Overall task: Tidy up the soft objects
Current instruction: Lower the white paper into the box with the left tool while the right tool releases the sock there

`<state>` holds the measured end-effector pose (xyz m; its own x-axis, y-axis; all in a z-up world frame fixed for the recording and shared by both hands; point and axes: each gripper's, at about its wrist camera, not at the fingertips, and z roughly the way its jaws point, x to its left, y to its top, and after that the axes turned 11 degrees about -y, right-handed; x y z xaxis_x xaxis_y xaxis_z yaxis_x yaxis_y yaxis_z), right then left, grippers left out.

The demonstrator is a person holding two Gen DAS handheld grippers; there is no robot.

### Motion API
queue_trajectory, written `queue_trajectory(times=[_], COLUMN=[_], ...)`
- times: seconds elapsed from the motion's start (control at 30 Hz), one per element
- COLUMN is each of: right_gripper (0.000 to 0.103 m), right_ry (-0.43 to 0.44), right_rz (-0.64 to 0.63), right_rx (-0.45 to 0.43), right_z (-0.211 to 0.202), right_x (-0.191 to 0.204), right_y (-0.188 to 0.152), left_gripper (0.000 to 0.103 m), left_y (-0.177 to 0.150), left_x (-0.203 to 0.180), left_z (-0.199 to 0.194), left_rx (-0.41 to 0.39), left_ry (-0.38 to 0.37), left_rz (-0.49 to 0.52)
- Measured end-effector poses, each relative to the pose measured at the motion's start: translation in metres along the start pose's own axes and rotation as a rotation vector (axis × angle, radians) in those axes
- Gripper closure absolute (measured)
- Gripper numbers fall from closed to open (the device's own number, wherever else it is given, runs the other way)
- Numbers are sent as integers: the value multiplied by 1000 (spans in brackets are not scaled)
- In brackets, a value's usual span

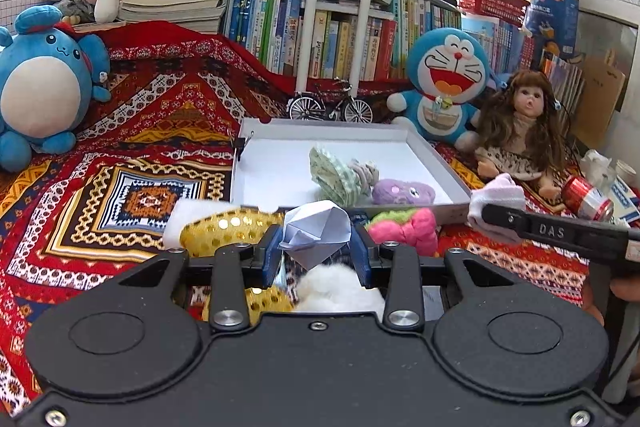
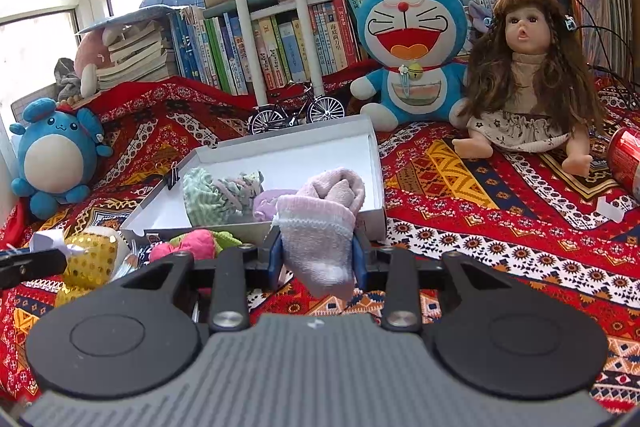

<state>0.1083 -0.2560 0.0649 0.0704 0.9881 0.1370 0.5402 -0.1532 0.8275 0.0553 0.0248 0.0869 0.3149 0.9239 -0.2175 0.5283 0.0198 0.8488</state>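
My left gripper [image 1: 316, 247] is shut on a white folded paper shape [image 1: 316, 227], held just above a gold sequined hat [image 1: 224, 231] with a white fluffy pompom [image 1: 340, 291]. A pink and green plush strawberry [image 1: 404, 227] lies beside it, in front of the white shallow box [image 1: 272, 167]. Inside the box are a green striped cloth [image 1: 332, 175] and a purple plush [image 1: 402, 191]. My right gripper [image 2: 318, 255] is shut on a pale pink sock [image 2: 320, 239], which hangs near the box's front corner [image 2: 372, 219].
A blue cat plush [image 2: 408, 39] and a long-haired doll [image 2: 524, 83] sit at the back right, and a round blue plush [image 1: 36, 95] at the left. A miniature bicycle [image 1: 330, 105] stands behind the box. A red can [image 1: 586, 197] lies at the right. Books line the back.
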Motion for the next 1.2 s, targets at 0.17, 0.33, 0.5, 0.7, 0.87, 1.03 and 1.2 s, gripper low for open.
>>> queue_trajectory(times=[0.17, 0.33, 0.5, 0.7, 0.87, 1.03, 1.2], right_gripper=[64, 64, 64, 64, 63, 63, 63], right_ry=[1, -2, -2, -10, -22, -26, -16], right_rz=[14, 27, 32, 19, 7, 9, 41], right_rx=[3, 14, 32, 48, 78, 122, 157], right_z=[7, 19, 34, 59, 86, 106, 117], right_x=[-1, -4, -5, -3, -1, 1, -3], right_y=[7, 17, 31, 52, 60, 55, 49], left_gripper=[68, 68, 68, 68, 68, 68, 68], left_y=[15, 35, 59, 81, 82, 74, 68], left_x=[5, 18, 30, 44, 51, 55, 57], left_z=[11, 29, 56, 102, 139, 166, 180], left_rx=[-30, -33, -3, 65, 128, 183, 224], left_ry=[4, -14, -11, 29, 75, 108, 112], left_rz=[8, -33, -47, -76, -77, -78, -86])
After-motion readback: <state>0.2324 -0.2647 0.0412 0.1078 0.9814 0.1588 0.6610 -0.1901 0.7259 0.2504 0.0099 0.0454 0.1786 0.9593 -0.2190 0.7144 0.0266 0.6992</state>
